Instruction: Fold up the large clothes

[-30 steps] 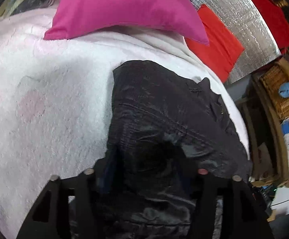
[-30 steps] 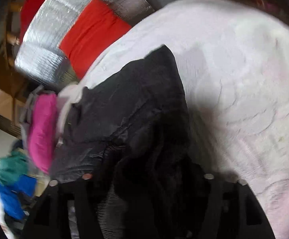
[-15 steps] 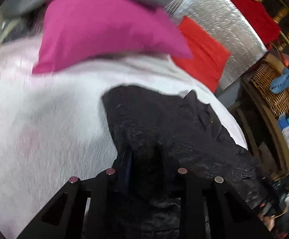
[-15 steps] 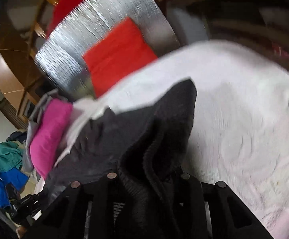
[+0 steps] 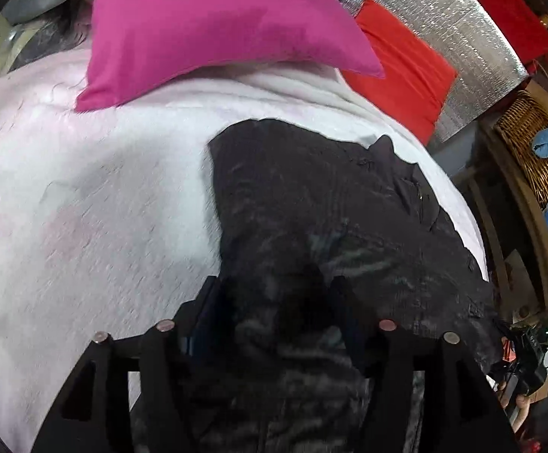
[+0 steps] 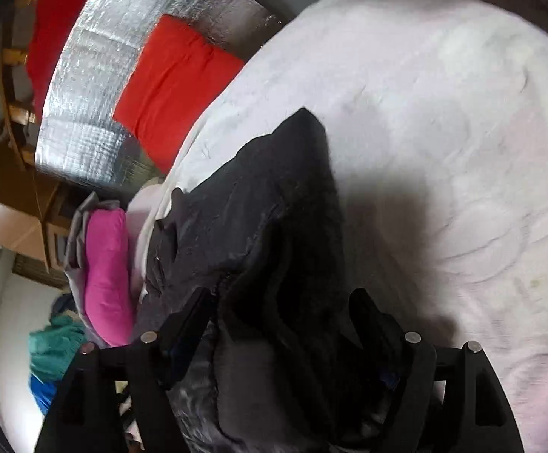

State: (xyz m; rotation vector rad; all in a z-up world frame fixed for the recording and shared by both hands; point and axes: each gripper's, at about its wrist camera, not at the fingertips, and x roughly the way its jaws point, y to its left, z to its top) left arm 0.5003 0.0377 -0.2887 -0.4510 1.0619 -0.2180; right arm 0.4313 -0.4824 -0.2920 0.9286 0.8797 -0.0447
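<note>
Garment: crinkled black shiny jacket point(image 5: 311, 204), lying on the fluffy white blanket point(image 5: 85, 207).
My left gripper point(image 5: 274, 302): clamped on its near edge.
My right gripper point(image 6: 281, 313): pinching bunched fabric, so both ends lift together for folding.

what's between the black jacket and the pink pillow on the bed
Only a bare strip of the white fuzzy blanket separates the black jacket from the pink pillow; the left wrist view shows it best.
</note>
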